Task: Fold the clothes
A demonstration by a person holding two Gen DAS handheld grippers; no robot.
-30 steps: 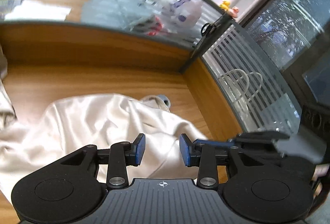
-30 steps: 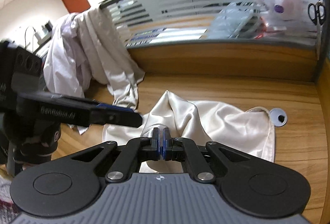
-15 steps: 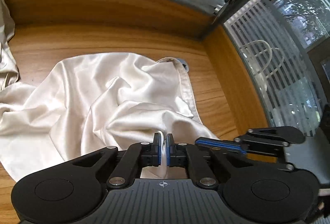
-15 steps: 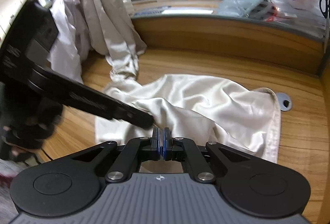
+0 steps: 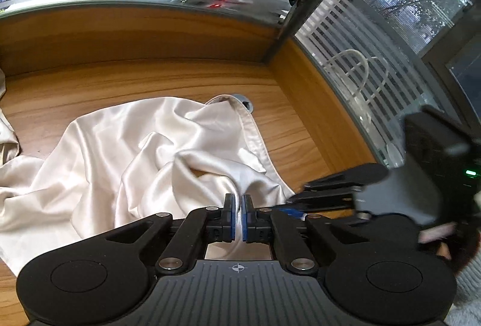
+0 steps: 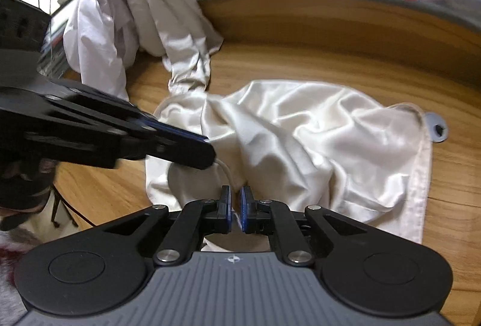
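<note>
Pinching the cream garment [image 5: 144, 157], the left tool [image 5: 239, 199]; right tool [image 6: 235, 193] opening, cloth between.

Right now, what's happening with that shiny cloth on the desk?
A person holds a gripper in each hand and is folding a cream satin garment that lies rumpled on the wooden desk. The left gripper is shut on a fold at the near edge. The right gripper, just beside it, is opening its jaws with cloth between them. More clothes hang over the partition.
</note>
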